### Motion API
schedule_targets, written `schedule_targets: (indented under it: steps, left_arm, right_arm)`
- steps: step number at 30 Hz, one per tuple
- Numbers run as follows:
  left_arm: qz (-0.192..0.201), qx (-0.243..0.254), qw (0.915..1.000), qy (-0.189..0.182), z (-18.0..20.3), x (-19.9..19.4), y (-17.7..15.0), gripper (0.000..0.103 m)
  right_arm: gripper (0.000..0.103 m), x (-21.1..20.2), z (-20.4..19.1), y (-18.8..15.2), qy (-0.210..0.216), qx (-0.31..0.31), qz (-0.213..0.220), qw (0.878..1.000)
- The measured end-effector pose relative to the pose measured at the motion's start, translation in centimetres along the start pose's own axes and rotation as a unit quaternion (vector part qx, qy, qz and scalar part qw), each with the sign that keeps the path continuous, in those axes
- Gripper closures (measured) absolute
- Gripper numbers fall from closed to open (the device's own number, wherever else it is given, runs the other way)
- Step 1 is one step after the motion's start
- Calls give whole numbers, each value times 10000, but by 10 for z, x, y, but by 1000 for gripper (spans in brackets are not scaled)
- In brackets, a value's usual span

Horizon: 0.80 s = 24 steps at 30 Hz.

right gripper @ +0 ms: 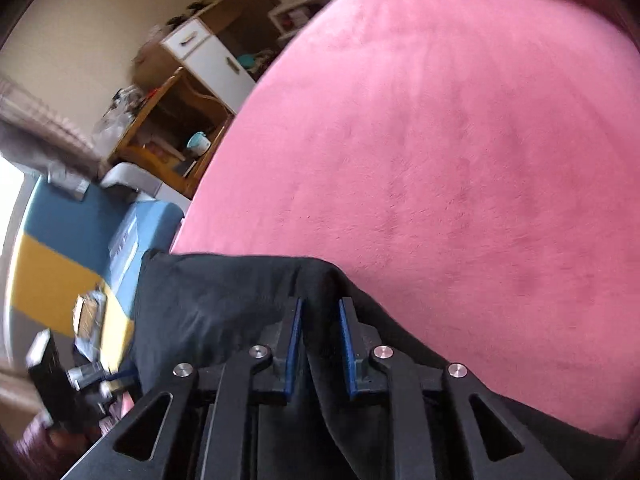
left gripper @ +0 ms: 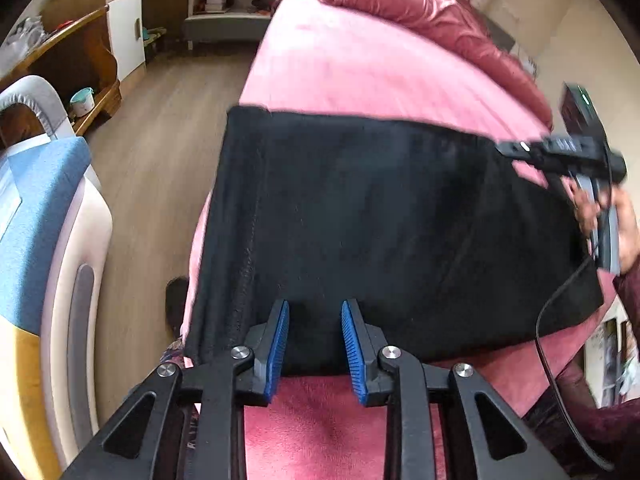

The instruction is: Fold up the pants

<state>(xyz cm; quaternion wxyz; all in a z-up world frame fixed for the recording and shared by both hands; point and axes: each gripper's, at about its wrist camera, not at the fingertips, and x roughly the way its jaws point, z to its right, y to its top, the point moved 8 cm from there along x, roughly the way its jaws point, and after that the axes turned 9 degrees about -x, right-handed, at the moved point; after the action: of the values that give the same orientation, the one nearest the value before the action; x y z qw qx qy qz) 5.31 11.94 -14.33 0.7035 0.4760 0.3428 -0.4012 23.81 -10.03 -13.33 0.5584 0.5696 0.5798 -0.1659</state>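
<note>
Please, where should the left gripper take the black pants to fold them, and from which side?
Probably the near hem of the pants, just ahead of the left gripper. Come from the near bed edge, angled down: that edge lies flat and straight, with bare cover before it.

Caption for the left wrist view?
Left gripper open over the near edge of black pants spread on a pink bed; right gripper at the far corner.
</note>
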Motion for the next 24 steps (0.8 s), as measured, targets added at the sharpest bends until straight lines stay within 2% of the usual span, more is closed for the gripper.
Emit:
schedule_targets:
  steps: [2,4,6,8,10,12,14,18,19,21,22,23,24]
  left_arm:
    - [196,-57,9997,-117,0,-11,8,75]
    - [343,-155,9988,-311,5,-19,15,75]
    - [435,-124,9979,-459,14,-21,22,74]
    - [443,-63,9973,-586,30,-17,22,74]
    - [377,22,9968,-709,45,-8,23,74]
    - [262,137,9964,-801,61,3,25,73]
    - [155,280,9956,-883,77,13,21,73]
    - [29,618,9926,-1041,108,24,16,73]
    - [-9,690,9920,-1058,116,26,16,73]
    - [-102,803,9901,-1143,134,32,12,73]
    - [-138,843,9893,-1180,138,32,10,73]
    - [-176,896,9884,-1217,143,33,7,73]
    - [-214,965,9871,-1258,149,35,5,73]
  right_arm:
    - [71,-28,19,-1,-263,39,184,9995]
    - [61,-62,62,-2,-961,353,405,9939]
    - [56,-85,103,-5,-1543,754,545,9836]
    - [48,-108,158,-12,-2346,1386,565,9605]
    - [48,-120,197,-18,-2770,1798,562,9422]
    - [48,-121,230,-25,-3014,2174,445,9273]
    - [48,-115,249,-28,-3157,2353,312,9187]
    - [48,-93,269,-26,-3333,2395,-37,9119]
    - [49,-88,272,-25,-3423,2343,-131,9098]
    - [66,-89,277,-22,-3598,2204,-252,9063]
    - [86,-89,276,-19,-3629,2132,-278,9067]
    - [96,-92,275,-18,-3585,2103,-245,9092]
    - [96,-97,271,-17,-3545,2088,-170,9113]
